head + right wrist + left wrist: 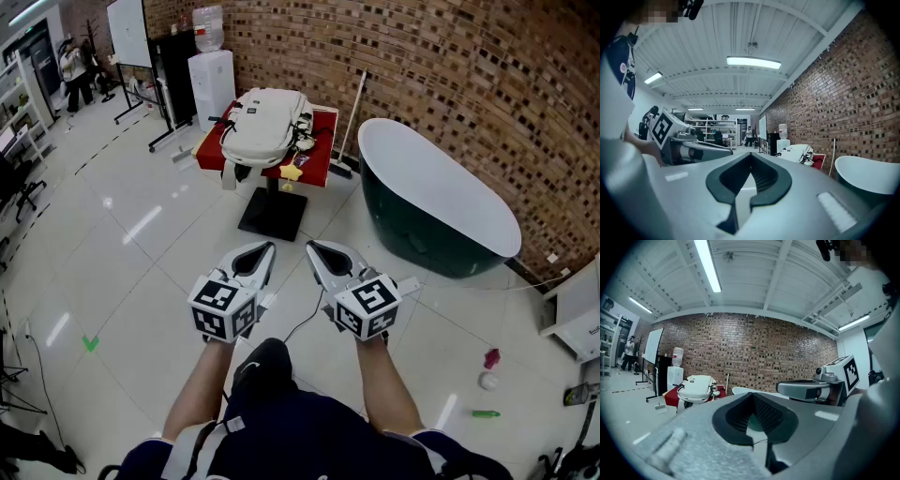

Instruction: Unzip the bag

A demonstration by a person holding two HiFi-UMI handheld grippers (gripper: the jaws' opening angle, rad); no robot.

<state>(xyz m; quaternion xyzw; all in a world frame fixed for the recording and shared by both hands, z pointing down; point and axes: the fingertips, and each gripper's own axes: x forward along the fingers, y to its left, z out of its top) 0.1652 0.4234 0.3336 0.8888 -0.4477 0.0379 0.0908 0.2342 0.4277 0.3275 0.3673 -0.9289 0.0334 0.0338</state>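
Observation:
A white backpack [266, 123] lies on a small red table [322, 155] far ahead across the floor. It also shows small in the left gripper view, as the backpack [696, 387], and in the right gripper view, as the backpack [796, 152]. My left gripper [265, 247] and right gripper [313, 247] are held side by side in front of me, well short of the table. Both are shut with nothing between the jaws. The backpack's zipper is too far off to make out.
A dark green bathtub [433, 205] with a white inside stands right of the table against the brick wall. A water dispenser [214, 74] and a whiteboard [128, 31] stand behind. Small items [488, 370] lie on the floor at right. People stand far off at the left.

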